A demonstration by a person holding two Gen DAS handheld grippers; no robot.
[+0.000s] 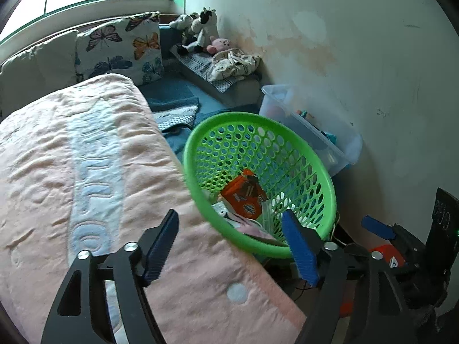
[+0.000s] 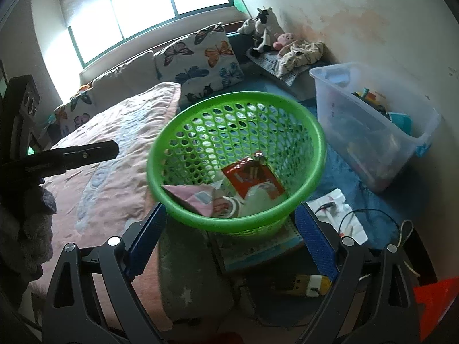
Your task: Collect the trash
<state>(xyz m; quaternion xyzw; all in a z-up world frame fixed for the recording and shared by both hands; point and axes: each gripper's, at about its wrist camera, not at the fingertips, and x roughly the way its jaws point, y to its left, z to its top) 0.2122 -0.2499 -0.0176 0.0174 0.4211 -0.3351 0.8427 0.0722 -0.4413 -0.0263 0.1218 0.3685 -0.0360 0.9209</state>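
A green perforated basket (image 1: 321,172) (image 2: 312,132) stands tilted at the edge of a pink blanket (image 1: 86,157) (image 2: 114,177). Inside it lie an orange wrapper (image 1: 243,195) (image 2: 252,177), a pink paper (image 2: 192,197) and some pale scraps. My left gripper (image 1: 229,215) hovers open just in front of the basket's near rim, nothing between its blue pads. My right gripper (image 2: 231,209) is open too, its fingers framing the basket's near wall without pressing on it. One of its blue fingers (image 1: 375,229) shows low and right of the basket in the left wrist view.
A clear plastic bin (image 2: 373,132) of toys stands right of the basket against the wall. Butterfly pillows (image 2: 200,57) and plush toys (image 2: 264,28) sit at the back. A printed book (image 2: 258,249), white paper with cables (image 2: 338,215) and a yellow-white item (image 2: 309,285) lie near the basket's base.
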